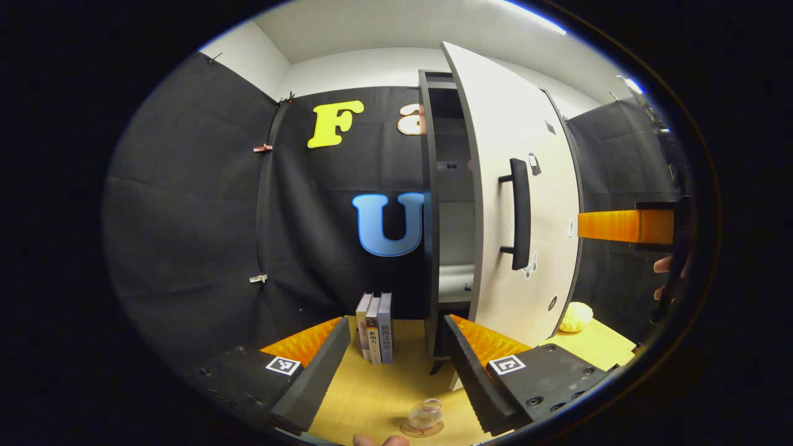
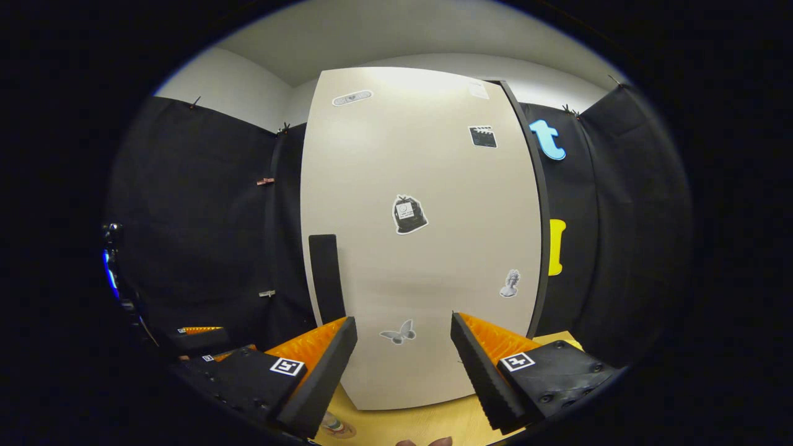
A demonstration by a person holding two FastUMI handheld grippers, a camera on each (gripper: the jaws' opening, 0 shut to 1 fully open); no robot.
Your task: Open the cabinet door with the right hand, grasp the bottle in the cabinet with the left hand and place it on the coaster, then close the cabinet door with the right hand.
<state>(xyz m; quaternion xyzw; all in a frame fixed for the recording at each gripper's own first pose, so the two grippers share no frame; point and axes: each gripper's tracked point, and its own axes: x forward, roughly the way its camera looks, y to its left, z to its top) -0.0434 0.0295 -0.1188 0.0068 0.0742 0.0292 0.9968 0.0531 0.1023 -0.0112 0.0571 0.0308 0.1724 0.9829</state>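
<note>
1. Left gripper (image 1: 396, 362): jaws wide apart, nothing between them, over the desk (image 1: 378, 384), pointing at the cabinet (image 1: 443, 204).
2. Bottle (image 1: 426, 414): small clear glass one, standing on the coaster (image 1: 421, 428) on the desk, low in the left gripper view, between the fingers but apart from both.
3. Door (image 1: 514, 186): partly open, swung out toward the camera; dark gap w/ shelves shows left of it. Black handle (image 1: 521, 214) runs upright on the door front.
4. Books (image 1: 375, 334): three, upright, on the desk just left of the cabinet base.
5. Yellow lumpy thing (image 1: 576, 317) on the desk to the right of the door; can't tell what it is.
6. Right gripper (image 2: 403, 365): jaws wide apart, holding nothing, facing the door front close up. In the left gripper view it's at the far right edge w/ a hand (image 1: 666, 279) behind it.
7. Right gripper view: door face w/ stickers, incl. a butterfly (image 2: 398, 334) between the fingers; handle sits up-left of the left finger, apart from it.
8. Coaster edge peeks out low by the left finger in the right gripper view.
</note>
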